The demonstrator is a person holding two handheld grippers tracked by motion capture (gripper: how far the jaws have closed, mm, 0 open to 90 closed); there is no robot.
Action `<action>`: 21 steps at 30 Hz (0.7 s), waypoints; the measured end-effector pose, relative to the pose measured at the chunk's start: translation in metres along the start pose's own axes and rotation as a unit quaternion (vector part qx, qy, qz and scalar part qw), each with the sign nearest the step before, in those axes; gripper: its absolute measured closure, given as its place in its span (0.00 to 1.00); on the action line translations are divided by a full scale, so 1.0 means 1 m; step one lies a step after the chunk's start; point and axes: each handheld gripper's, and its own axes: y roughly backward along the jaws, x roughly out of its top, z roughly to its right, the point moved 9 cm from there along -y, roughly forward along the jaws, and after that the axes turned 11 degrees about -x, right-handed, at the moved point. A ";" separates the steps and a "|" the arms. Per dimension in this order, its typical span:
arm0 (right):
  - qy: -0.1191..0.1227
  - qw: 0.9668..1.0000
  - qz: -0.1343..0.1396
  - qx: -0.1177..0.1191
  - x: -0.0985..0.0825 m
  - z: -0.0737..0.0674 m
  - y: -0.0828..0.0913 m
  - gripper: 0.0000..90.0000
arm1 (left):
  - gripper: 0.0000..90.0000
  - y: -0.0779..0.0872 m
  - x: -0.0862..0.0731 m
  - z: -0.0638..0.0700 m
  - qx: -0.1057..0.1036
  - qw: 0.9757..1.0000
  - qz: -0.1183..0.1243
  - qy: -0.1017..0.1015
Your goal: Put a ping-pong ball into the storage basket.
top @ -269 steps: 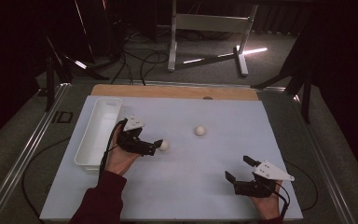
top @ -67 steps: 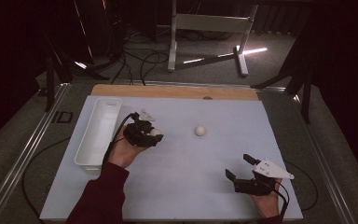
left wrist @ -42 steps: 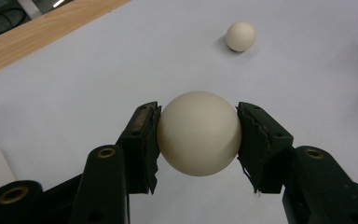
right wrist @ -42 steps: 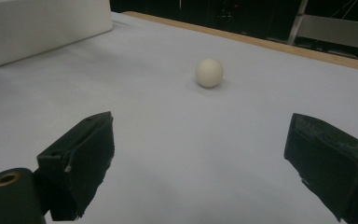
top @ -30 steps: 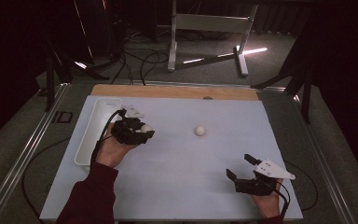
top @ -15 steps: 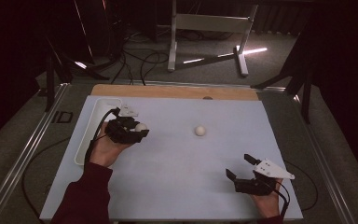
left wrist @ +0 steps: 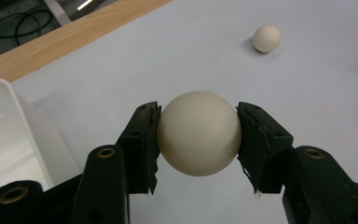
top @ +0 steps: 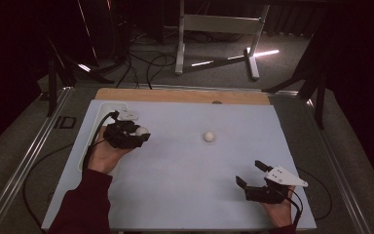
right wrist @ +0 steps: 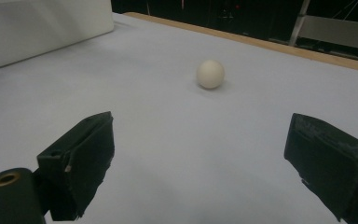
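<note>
A cream ball point(left wrist: 199, 133) is pinched between the two black pads of my left gripper point(left wrist: 199, 140), which is shut on it. From the high view that gripper point(top: 139, 134) hovers at the left of the pale mat, right beside the white tray point(top: 88, 146), with the held ball point(top: 141, 130) at its tip. A second cream ball point(top: 209, 136) lies loose on the mat's middle, also seen as the far ball point(left wrist: 266, 38) and ahead of my right gripper as a ball point(right wrist: 210, 73). My right gripper point(top: 251, 174) rests near the front right, jaws wide open and nothing between them point(right wrist: 200, 168).
The pale mat point(top: 185, 185) covers the table, with a wooden strip point(top: 185, 96) along its far edge. The white tray's wall point(left wrist: 9, 135) stands just left of the held ball. Cables and a metal stand point(top: 214, 29) lie on the floor beyond.
My left gripper has carried the ball left, from the mat towards the white tray. The right gripper and the loose ball have not moved.
</note>
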 end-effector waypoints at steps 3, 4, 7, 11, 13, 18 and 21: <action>-0.001 1.000 0.001 0.000 0.000 0.001 0.000 0.09 | 0.57 0.002 -0.001 -0.003 0.004 1.000 -0.001 0.000; 0.000 1.000 0.002 0.000 0.001 0.001 -0.001 0.09 | 0.57 0.003 -0.002 -0.003 0.005 1.000 -0.001 0.001; -0.001 1.000 0.002 -0.002 0.001 0.002 -0.001 0.09 | 0.57 0.005 -0.003 -0.006 0.008 1.000 0.000 0.002; -0.001 1.000 0.003 -0.003 0.001 0.003 -0.001 0.09 | 0.57 0.009 -0.004 -0.010 0.013 1.000 0.001 0.004; 0.000 1.000 0.003 -0.002 0.001 0.003 -0.002 0.09 | 0.57 0.011 -0.005 -0.012 0.015 1.000 0.003 0.006; 0.000 1.000 0.004 -0.003 0.002 0.004 -0.002 0.09 | 0.57 0.015 -0.007 -0.017 0.021 1.000 0.005 0.009; -0.001 1.000 0.005 -0.005 0.002 0.005 -0.002 0.09 | 0.57 0.018 -0.008 -0.019 0.025 1.000 0.007 0.011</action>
